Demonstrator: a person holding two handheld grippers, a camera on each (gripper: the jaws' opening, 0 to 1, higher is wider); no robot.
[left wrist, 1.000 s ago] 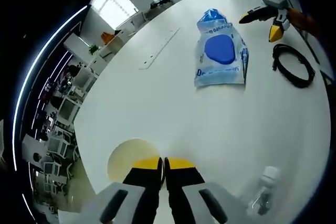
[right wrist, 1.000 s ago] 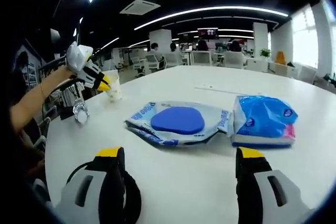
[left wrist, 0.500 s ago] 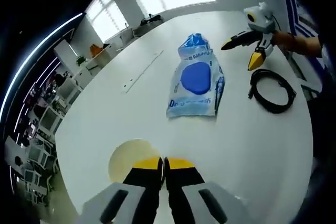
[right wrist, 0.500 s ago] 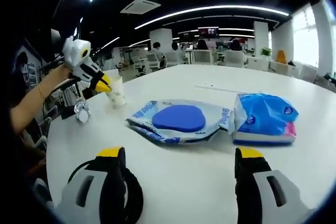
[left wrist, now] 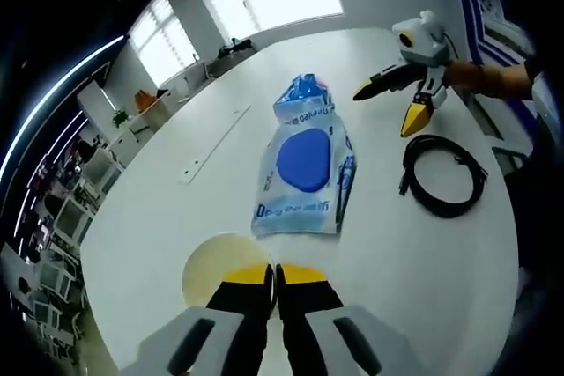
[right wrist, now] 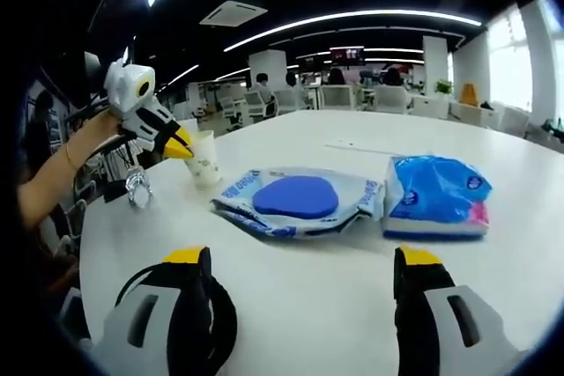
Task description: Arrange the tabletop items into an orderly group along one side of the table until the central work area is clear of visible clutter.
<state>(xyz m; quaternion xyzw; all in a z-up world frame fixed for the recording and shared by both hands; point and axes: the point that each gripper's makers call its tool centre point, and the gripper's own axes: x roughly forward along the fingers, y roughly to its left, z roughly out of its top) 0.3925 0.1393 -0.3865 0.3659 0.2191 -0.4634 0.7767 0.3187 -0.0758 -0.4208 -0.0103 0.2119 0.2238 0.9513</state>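
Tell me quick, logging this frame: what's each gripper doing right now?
Left gripper: shut on the paper cup, held by its rim.
Right gripper: open, holding nothing, above the black cable.

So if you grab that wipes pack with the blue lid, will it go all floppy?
Probably a bit. The wipes pack is a soft plastic pouch with crinkled, wavy edges, so its ends would likely droop. The hard-looking blue lid may keep the middle flatter. It lies low and flat on the table, so a push should slide it rather than tip or roll it.
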